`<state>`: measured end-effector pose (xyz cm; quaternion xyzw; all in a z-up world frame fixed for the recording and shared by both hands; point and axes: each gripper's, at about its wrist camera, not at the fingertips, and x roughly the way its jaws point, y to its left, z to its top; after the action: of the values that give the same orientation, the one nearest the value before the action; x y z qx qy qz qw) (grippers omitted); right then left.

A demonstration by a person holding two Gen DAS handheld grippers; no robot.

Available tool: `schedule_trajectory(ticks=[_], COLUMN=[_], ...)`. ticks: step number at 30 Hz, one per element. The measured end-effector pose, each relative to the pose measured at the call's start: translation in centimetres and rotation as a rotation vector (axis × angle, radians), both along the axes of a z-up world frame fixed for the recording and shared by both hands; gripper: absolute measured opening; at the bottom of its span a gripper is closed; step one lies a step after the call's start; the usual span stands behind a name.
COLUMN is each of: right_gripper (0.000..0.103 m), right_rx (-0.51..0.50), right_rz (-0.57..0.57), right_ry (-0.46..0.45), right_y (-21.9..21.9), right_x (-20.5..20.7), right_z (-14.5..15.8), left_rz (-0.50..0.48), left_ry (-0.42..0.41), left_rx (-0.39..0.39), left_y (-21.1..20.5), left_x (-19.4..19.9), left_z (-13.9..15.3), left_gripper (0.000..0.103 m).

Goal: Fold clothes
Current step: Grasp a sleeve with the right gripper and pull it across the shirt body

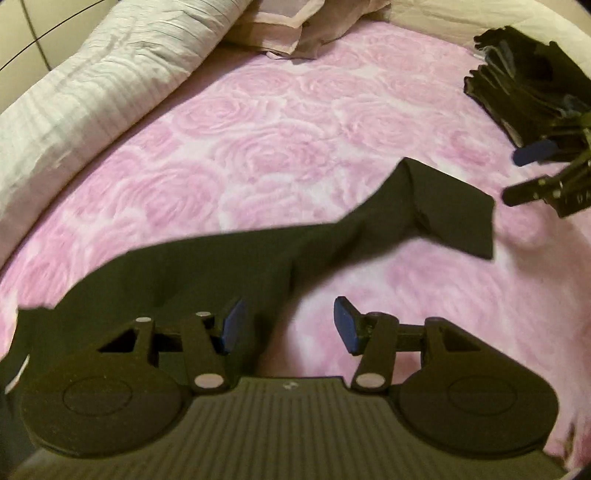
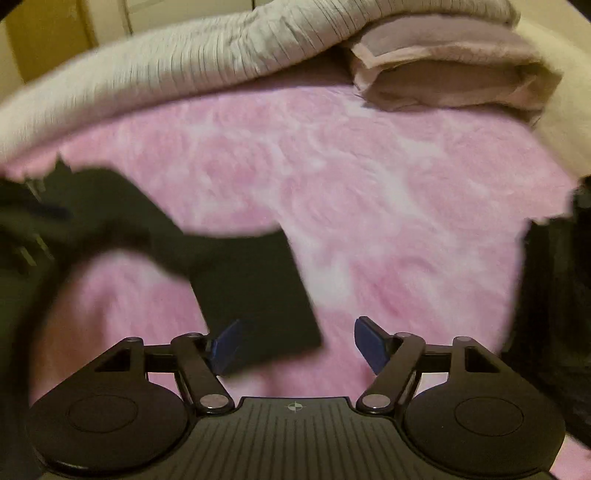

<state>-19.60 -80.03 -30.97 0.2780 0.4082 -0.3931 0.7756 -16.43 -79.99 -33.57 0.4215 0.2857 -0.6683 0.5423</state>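
Observation:
A dark garment point(image 1: 229, 258) stretches across the pink rose-patterned blanket point(image 1: 295, 122), from the lower left to a folded end point(image 1: 454, 214) at the right. My left gripper point(image 1: 288, 326) stands open. The cloth runs behind its left blue pad point(image 1: 232, 326), and pink blanket shows in the rest of the gap. At the right edge my right gripper point(image 1: 528, 173) is open, just past the garment's end. In the right wrist view the right gripper point(image 2: 299, 345) is wide open. The garment's square end point(image 2: 258, 295) lies just beyond its left pad, and neither pad touches it.
A stack of dark folded clothes point(image 1: 524, 85) sits at the far right of the bed, seen again as a dark mass point(image 2: 554, 295). A rolled white quilt point(image 1: 92, 92) lines the left side. Pale pillows point(image 1: 288, 33) lie at the head.

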Motion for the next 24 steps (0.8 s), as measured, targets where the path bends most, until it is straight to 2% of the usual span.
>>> schedule_trajectory(ticks=[1,3,6,8,10,11,12,15,17,20,23,24], right_gripper=[0.072,0.072,0.072,0.071,0.04,0.017,0.006,0.005,0.005,0.005,0.005,0.005], right_rx=[0.031,0.049,0.012,-0.047,-0.086,-0.078,-0.082,-0.148,-0.294,-0.559,-0.701,-0.681], right_rz=[-0.006,0.03,0.216,0.287,0.3,0.302,0.304,0.297,0.281,0.427,0.695,0.741], right_ry=[-0.033,-0.03,0.079,0.168,0.194,0.186,0.178,0.186,0.205,0.218,0.287,0.324], right_y=[-1.0,-2.0,-1.4,-0.6,-0.6,-0.9,-1.1,-1.7,-2.3,-0.3,3.5,4.3], right_x=[0.8,3.3,7.4,8.5,8.1,7.5,6.5,3.7,1.7,-0.4,-2.8,-3.8], right_z=[-0.2,-1.3,-3.7,-4.9,-4.7,-4.2,-3.4,-0.8,1.4,4.1,3.6,2.7], left_rz=[0.004,0.024,0.045,0.049,0.05,0.047,0.037,0.005,-0.019,-0.048,-0.071,-0.077], left_ry=[-0.005,-0.003,-0.01,-0.011,0.003,0.009,0.012,0.015,0.022,0.018,0.0,0.0], left_rx=[0.017,0.04,0.055,0.065,0.083,0.09,0.098,0.114,0.11,0.106,0.109,0.113], left_y=[-1.0,-2.2,-3.2,-3.3,-3.3,-3.3,-3.2,-2.7,-2.0,-0.5,1.2,1.8], left_x=[0.2,0.6,1.2,1.3,1.5,1.5,1.5,1.1,0.9,0.4,0.0,-0.1], left_z=[-0.6,-1.4,-2.4,-2.8,-3.0,-3.2,-3.2,-3.4,-3.2,-2.9,-2.9,-2.9], left_gripper=[0.048,0.048,0.048,0.048,0.048,0.048,0.048,0.047,0.047,0.047,0.047,0.047])
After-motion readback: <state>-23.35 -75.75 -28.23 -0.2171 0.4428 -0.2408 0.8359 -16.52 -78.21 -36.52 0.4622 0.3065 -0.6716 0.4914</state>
